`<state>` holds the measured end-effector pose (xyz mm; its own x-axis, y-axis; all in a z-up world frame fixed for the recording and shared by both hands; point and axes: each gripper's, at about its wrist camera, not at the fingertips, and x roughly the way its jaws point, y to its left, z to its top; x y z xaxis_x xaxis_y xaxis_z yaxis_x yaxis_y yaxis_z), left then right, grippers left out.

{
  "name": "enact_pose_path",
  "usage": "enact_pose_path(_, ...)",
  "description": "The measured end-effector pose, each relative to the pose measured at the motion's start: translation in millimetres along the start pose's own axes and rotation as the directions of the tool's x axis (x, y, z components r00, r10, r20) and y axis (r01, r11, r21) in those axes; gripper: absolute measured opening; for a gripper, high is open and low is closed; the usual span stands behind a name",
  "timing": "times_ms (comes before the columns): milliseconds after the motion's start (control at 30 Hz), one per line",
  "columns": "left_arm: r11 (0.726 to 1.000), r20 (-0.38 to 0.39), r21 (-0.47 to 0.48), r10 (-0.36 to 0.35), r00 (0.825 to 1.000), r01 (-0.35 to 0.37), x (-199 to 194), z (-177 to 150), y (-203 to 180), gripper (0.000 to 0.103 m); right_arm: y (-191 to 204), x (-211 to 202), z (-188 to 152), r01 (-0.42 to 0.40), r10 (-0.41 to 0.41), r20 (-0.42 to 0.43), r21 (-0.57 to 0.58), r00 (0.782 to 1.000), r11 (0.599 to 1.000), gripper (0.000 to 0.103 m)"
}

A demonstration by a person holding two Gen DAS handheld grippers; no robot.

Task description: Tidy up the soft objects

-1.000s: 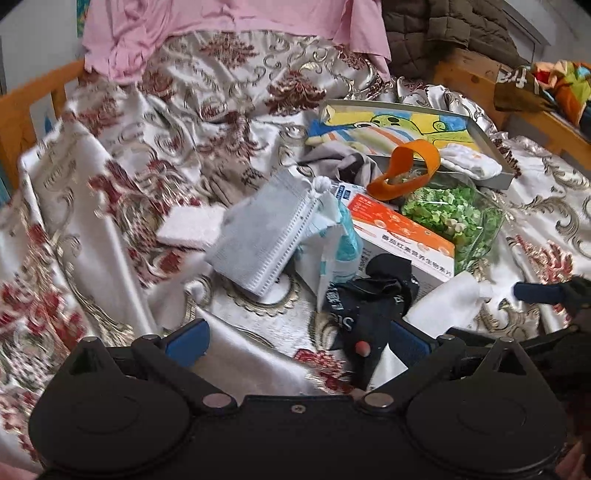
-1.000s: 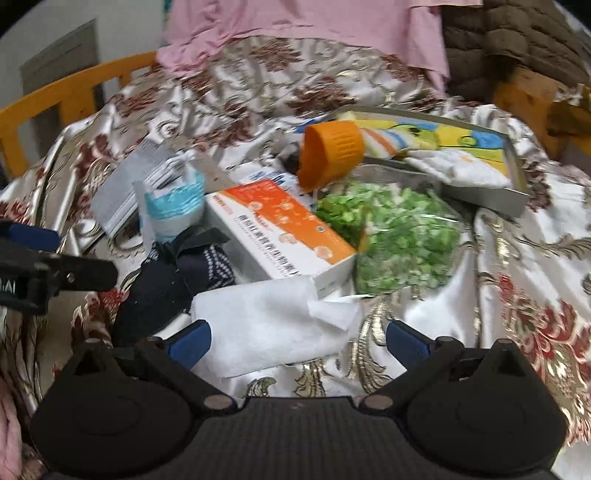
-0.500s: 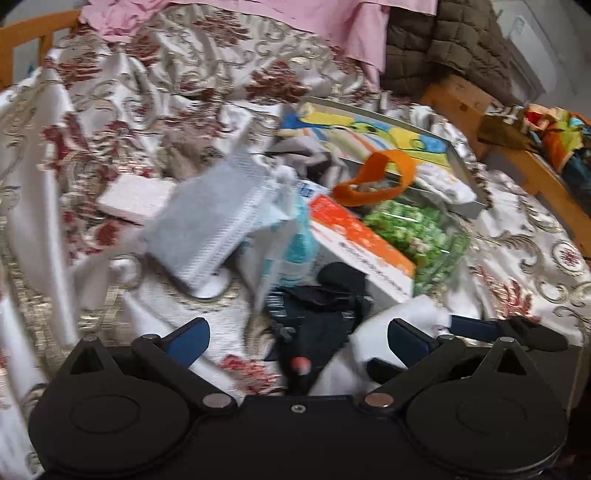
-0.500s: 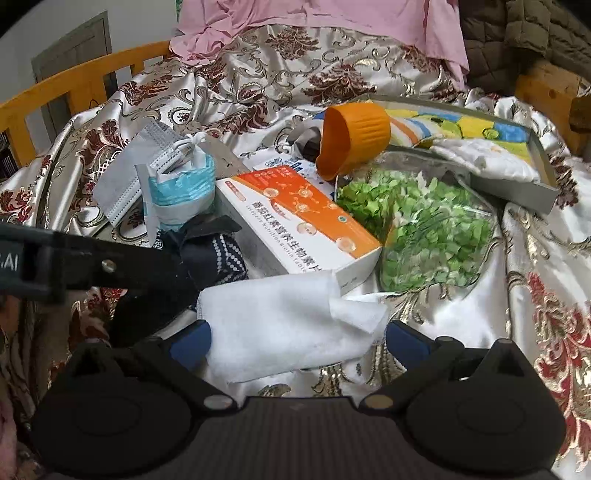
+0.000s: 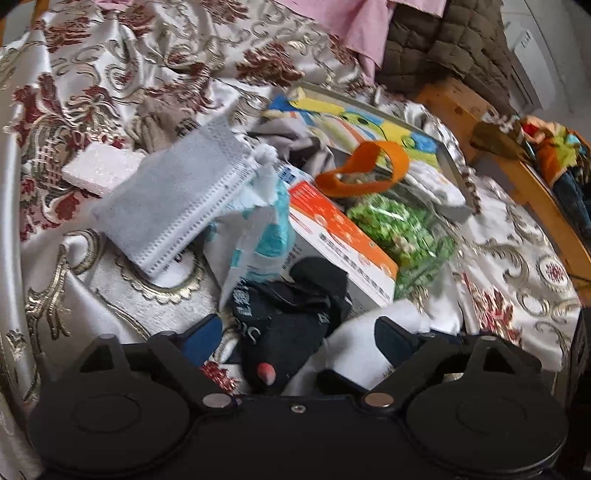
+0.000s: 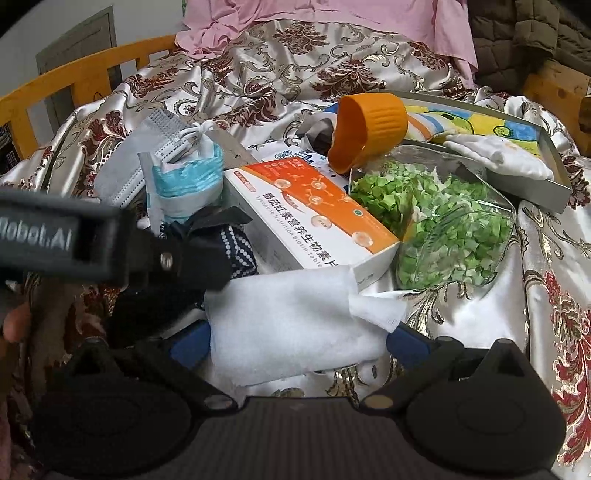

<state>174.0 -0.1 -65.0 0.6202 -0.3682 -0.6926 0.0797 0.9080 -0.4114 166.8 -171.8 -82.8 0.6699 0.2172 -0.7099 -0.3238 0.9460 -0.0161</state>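
Left gripper: jaws spread wide, one finger on each side of the black sock; no grip shown.
Right gripper: jaws spread wide, straddling the near edge of the white cloth; whether the fingers touch it cannot be told.
Black sock: near centre of the pile, touching the white cloth on its right and the orange box behind it.
White cloth: nearest item in the right wrist view, its far edge against the orange box.
Grey mask: left of the pile, beside a white foam block.
Bag of green pieces: right of the orange box, an orange cup tipped on its far edge.
Tray: far right, holding a coloured picture book and a white glove.
Open room: bare bedspread to the right of the pile and near left in the left wrist view.
Edges: wooden rail at far left; pink cloth and brown quilted jacket at the far side.
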Motion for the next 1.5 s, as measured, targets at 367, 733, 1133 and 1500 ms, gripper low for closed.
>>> enact_pose_path(367, 1.000, -0.024, -0.017, 0.011, 1.000, -0.011, 0.9, -2.3, 4.5, 0.071, 1.0, -0.2, -0.6, -0.001, 0.001, 0.006, -0.004, 1.000, 1.000, 0.089)
enact_pose_path(733, 0.998, -0.034, 0.004, 0.055, 0.998, -0.055, 2.4, -4.3, 4.2, 0.044, -3.6, 2.3, -0.3, 0.027, -0.027, -0.009, 0.025, 1.000, 0.999, 0.079)
enact_pose_path(1133, 0.995, -0.036, 0.071, 0.075, 0.997, -0.072, 4.4, -7.8, -1.6, 0.017, -6.4, 0.9, 0.7, 0.018, -0.017, -0.019, 0.044, 1.000, 0.999, 0.061)
enact_pose_path(1500, 0.973, 0.035, 0.192, 0.120, 0.992, -0.124, -1.8, -14.2, -14.9, 0.006, -9.0, -7.3, 2.6, 0.044, -0.044, 0.006, 0.046, 0.999, 0.998, 0.026)
